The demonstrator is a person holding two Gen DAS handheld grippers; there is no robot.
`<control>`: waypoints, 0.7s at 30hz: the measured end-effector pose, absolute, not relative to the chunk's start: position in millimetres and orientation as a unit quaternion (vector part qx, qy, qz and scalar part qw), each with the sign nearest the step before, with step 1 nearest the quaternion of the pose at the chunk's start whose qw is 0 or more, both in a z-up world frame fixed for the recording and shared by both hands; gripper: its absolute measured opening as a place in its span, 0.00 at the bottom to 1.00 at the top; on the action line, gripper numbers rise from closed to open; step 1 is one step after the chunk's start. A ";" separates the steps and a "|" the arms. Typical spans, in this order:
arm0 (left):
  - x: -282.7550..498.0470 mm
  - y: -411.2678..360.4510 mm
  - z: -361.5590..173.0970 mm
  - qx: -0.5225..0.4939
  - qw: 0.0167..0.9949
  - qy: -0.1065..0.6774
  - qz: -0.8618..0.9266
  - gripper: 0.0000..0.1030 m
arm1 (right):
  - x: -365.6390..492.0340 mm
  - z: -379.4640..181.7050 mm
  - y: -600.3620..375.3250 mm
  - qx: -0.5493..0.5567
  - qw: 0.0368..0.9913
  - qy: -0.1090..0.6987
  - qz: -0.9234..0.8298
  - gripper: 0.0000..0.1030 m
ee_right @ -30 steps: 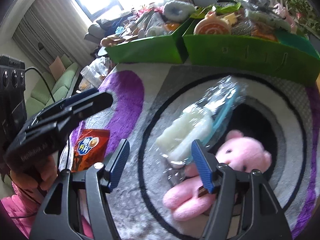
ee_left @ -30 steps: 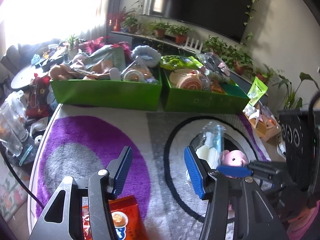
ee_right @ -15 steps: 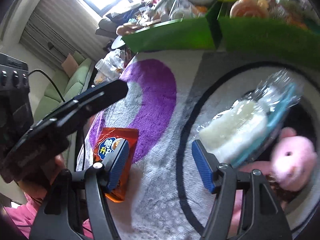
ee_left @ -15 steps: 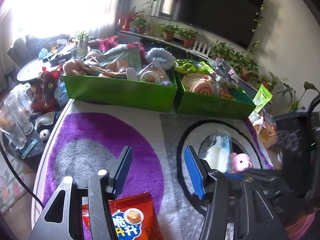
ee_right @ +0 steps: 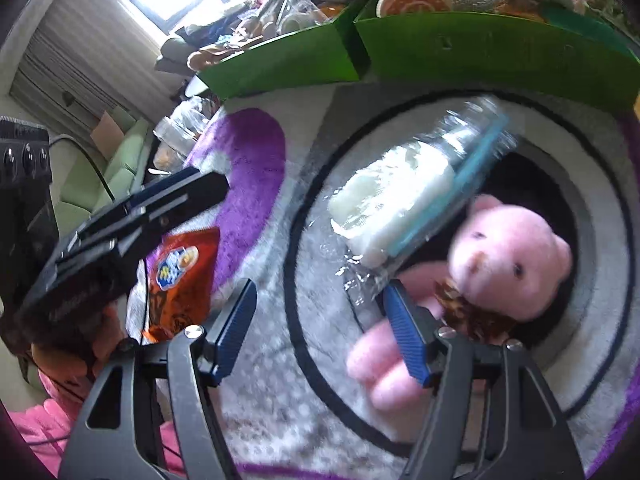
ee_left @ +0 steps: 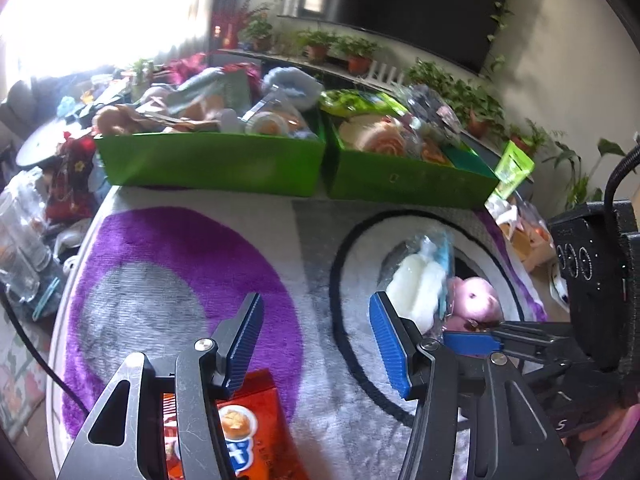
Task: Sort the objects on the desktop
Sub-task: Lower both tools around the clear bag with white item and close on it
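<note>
A red snack bag lies on the rug under my left gripper, which is open and empty above it. The bag also shows in the right wrist view. A clear packet with a white item lies beside a pink plush bear on the black circle. My right gripper is open and empty, its right finger just over the bear's arm. The packet and the bear also show in the left wrist view.
Two green boxes full of mixed objects stand at the table's far edge. The purple, grey and white rug covers the table. Glass jars stand at the left. The other gripper's body is at the right.
The right gripper has swung back to the right over the bear and packet. The left gripper has shifted slightly over the snack bag. Both stay open.
</note>
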State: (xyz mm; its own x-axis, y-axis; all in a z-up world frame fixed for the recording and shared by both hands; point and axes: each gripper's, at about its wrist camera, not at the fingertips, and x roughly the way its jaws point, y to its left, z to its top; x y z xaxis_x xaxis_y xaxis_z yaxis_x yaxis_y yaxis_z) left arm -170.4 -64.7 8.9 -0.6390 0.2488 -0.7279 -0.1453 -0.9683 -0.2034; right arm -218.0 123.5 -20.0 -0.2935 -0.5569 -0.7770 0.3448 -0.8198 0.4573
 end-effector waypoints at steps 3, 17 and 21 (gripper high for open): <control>-170.4 -77.3 14.7 -0.401 0.087 -0.074 0.909 0.54 | -224.3 -14.7 104.8 0.496 0.312 -0.101 -0.804 0.66; -184.3 -44.7 2.1 -0.431 0.115 -0.064 0.893 0.54 | -223.1 21.1 164.1 0.452 0.257 -0.096 -0.849 0.65; -189.4 -26.3 -7.6 -0.448 0.126 -0.054 0.883 0.54 | -236.5 19.6 186.8 0.435 0.190 -0.088 -0.876 0.66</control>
